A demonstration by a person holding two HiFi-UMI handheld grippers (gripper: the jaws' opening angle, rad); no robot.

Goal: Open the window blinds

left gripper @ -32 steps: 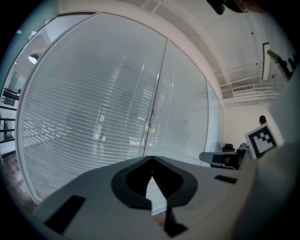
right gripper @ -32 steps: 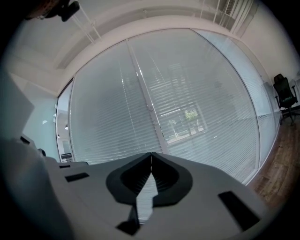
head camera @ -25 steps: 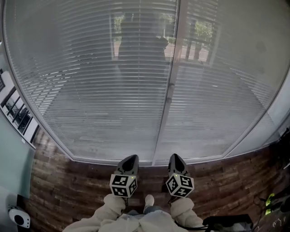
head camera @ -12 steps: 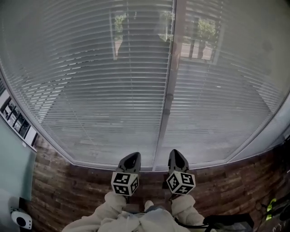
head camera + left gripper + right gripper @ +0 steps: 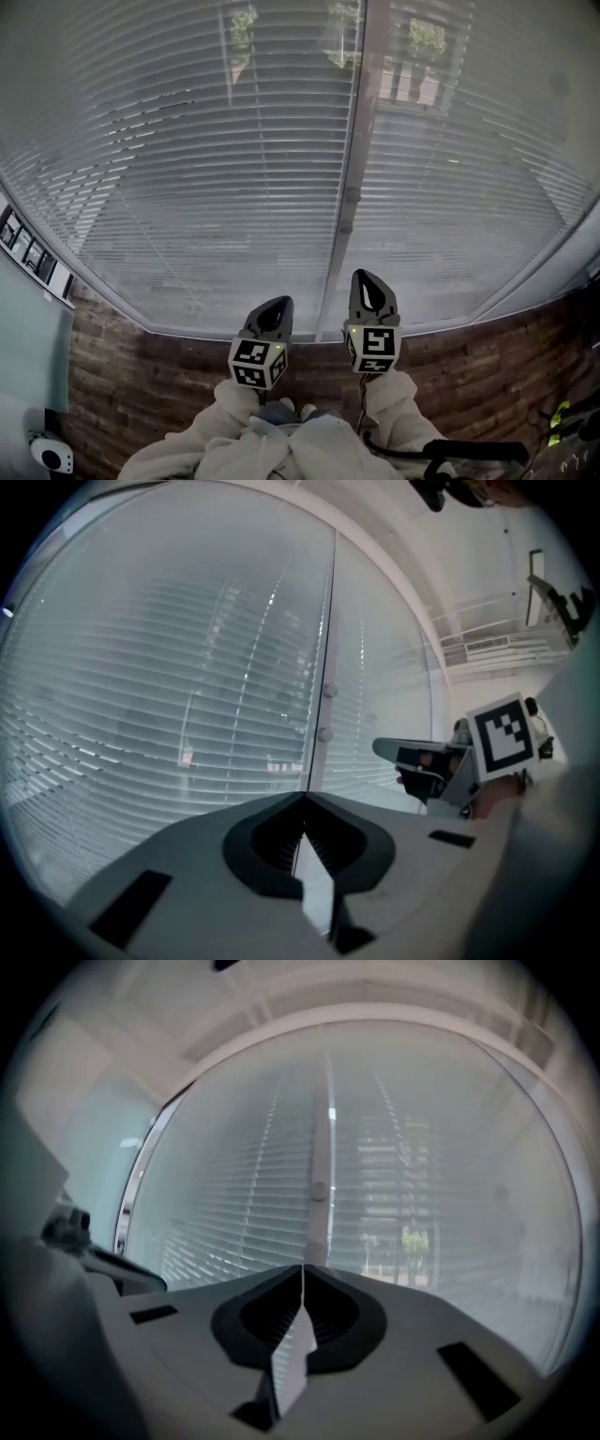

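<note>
White slatted blinds [image 5: 187,159] hang over both window panes, their slats tilted enough that trees and a building show faintly through. A grey vertical post [image 5: 354,141] with two small round knobs [image 5: 349,197] divides the panes. My left gripper [image 5: 278,303] points at the bottom of the left pane, shut and empty [image 5: 305,797]. Just right of the post, my right gripper [image 5: 367,274] is a little higher, shut with nothing between its jaws [image 5: 302,1267]. Neither touches the blinds. From the left gripper view the right gripper [image 5: 422,757] shows beside it.
Dark wood-plank floor [image 5: 122,384] runs below the window sill [image 5: 234,330]. Framed pictures [image 5: 28,248] hang on the teal wall at left. A small white device [image 5: 45,453] sits on the floor at lower left, and dark gear [image 5: 469,455] at lower right.
Both grippers have moved nearer the window. The right one has risen and rolled, so its marker cube shows a different face. The blinds fill more of the view.
</note>
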